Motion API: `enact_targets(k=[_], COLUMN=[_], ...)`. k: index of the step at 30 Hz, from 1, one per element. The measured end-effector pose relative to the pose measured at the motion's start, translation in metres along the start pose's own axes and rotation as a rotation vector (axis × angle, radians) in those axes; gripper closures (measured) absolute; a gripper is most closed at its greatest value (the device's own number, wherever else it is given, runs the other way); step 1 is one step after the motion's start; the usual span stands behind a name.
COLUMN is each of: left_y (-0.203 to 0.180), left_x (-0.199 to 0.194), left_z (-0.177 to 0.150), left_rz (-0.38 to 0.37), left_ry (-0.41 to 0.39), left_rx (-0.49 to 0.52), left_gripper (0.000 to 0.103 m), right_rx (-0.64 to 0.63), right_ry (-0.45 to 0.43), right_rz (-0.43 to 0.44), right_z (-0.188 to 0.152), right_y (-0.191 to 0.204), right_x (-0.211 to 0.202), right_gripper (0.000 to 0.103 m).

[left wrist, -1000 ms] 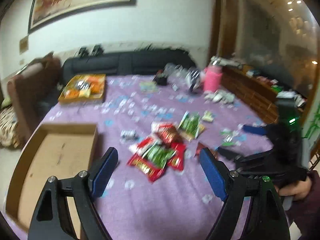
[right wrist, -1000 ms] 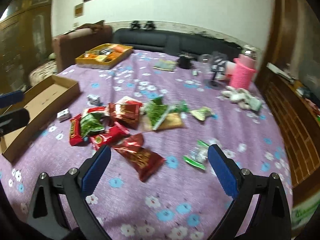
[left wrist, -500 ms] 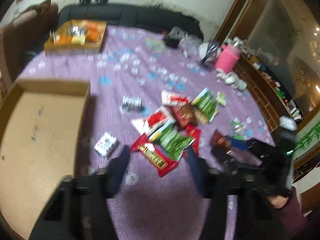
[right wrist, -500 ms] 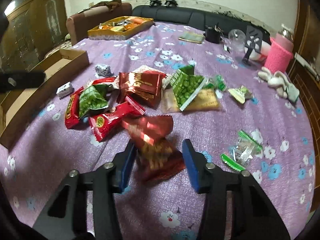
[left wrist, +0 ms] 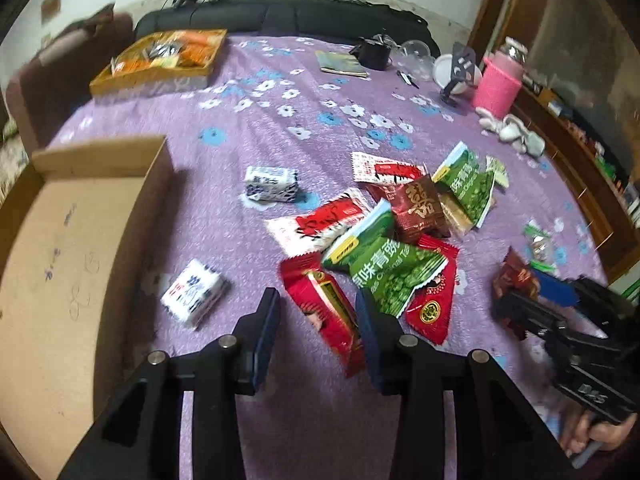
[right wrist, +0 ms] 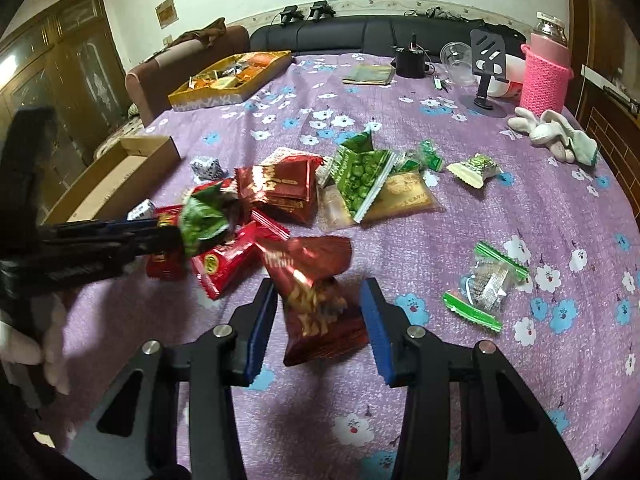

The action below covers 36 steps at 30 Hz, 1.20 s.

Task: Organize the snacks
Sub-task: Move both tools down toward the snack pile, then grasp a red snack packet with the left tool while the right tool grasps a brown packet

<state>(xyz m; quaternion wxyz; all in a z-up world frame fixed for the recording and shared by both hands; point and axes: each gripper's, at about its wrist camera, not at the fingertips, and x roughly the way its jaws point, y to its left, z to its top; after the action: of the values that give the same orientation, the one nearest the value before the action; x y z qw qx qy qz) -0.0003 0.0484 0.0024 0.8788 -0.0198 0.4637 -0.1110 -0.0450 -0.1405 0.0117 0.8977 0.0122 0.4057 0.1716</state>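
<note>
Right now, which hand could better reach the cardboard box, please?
Left. Both jaws have just been closing, a packet between each; the left gripper sits beside the cardboard box, the right gripper farther.

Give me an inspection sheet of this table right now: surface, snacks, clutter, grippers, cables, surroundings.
Surface: purple floral tablecloth, flat, no spills seen.
Job's things: loose snack packets piled mid-table, a green packet on top; open cardboard box at the left edge, empty where visible.
Clutter: yellow tray of sweets, pink knitted jar, phone stand, white cloth bundle.
Grippers: both have just been closing. left gripper straddles a red packet, contact unclear; right gripper is closed on a dark red packet.
Cables: thin wires by the small black device.
Surroundings: black sofa, wooden cabinet.
</note>
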Motion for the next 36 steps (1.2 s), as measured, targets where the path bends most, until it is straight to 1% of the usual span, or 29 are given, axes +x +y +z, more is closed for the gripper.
enact_targets(k=[1,2,3,4,5,6,7,8,11,12,13,14,15,16,19,22,23,24,25,29,31,33,36], left_y=[-0.003,-0.005,-0.003,0.001,0.004,0.01,0.013,0.016,0.027,0.032,0.035,0.038,0.044,0.046,0.058,0.075,0.082,0.087,0.096,0.127,0.142,0.157,0.178], left_x=[0.001,0.001,0.0,-0.001,-0.004,-0.01,-0.015,-0.022,-0.047,-0.058,-0.065,-0.074,-0.084,-0.089,-0.103,-0.114,-0.117,-0.12,-0.123,-0.131,-0.133,-0.133,-0.134], left_z=[-0.001,-0.002,-0.003,-0.004,-0.005,-0.006,-0.007,-0.008,-0.014,-0.017,-0.019,-0.021,-0.026,-0.028,-0.035,-0.042,-0.044,-0.046,-0.048,-0.055,-0.055,-0.056,-0.059], left_rz=[0.006,0.006,-0.021,-0.057,-0.077,-0.097,-0.106,-0.117,-0.165,-0.186,-0.199,-0.21,-0.223,-0.228,-0.225,-0.201,-0.189,-0.177,-0.162,-0.12,-0.101,-0.078,-0.052], left_ry=[-0.01,-0.012,-0.016,-0.012,-0.01,-0.021,-0.033,-0.046,-0.086,-0.104,-0.114,-0.126,-0.141,-0.152,-0.18,-0.199,-0.204,-0.208,-0.214,-0.227,-0.232,-0.235,-0.242], left_rx=[0.019,0.041,0.043,0.027,0.012,-0.007,-0.017,-0.027,-0.063,-0.082,-0.095,-0.11,-0.127,-0.137,-0.162,-0.189,-0.198,-0.206,-0.216,-0.259,-0.278,-0.302,-0.339], left_gripper=[0.066,0.07,0.077,0.083,0.085,0.086,0.086,0.086,0.086,0.088,0.088,0.088,0.088,0.088,0.088,0.088,0.088,0.088,0.088,0.088,0.088,0.088,0.088], right_rx=[0.004,0.007,0.01,0.013,0.015,0.017,0.019,0.019,0.005,0.007,0.016,0.032,0.066,0.085,0.105,0.057,0.042,0.037,0.04,0.067,0.073,0.066,0.038], right_ry=[-0.003,-0.006,-0.008,-0.013,-0.017,-0.017,-0.015,-0.012,-0.015,-0.025,-0.031,-0.027,-0.021,-0.024,-0.016,0.025,0.044,0.053,0.052,0.039,0.023,0.001,-0.018], right_rz=[0.007,0.013,0.02,0.029,0.039,0.045,0.057,0.063,0.048,0.041,0.035,0.031,0.02,0.016,0.013,-0.04,-0.057,-0.07,-0.072,-0.06,-0.04,-0.001,0.087], right_z=[0.0,0.0,0.001,0.001,0.0,0.0,-0.001,-0.001,-0.002,-0.002,-0.001,-0.001,0.001,0.003,0.011,0.014,0.013,0.011,0.009,0.006,0.011,0.02,0.036], right_y=[0.001,0.002,0.003,0.004,0.006,0.008,0.01,0.011,0.015,0.013,0.011,0.009,0.005,0.003,0.004,0.014,0.017,0.018,0.017,0.016,0.024,0.038,0.072], right_x=[-0.002,-0.004,-0.006,-0.01,-0.013,-0.015,-0.017,-0.019,-0.019,-0.019,-0.017,-0.015,-0.012,-0.01,0.0,0.015,0.02,0.021,0.02,0.002,-0.012,-0.027,-0.042], right_gripper=[0.059,0.063,0.064,0.068,0.073,0.076,0.085,0.088,0.088,0.088,0.084,0.07,0.059,0.045,0.045,0.045,0.052,0.06,0.064,0.067,0.067,0.067,0.067])
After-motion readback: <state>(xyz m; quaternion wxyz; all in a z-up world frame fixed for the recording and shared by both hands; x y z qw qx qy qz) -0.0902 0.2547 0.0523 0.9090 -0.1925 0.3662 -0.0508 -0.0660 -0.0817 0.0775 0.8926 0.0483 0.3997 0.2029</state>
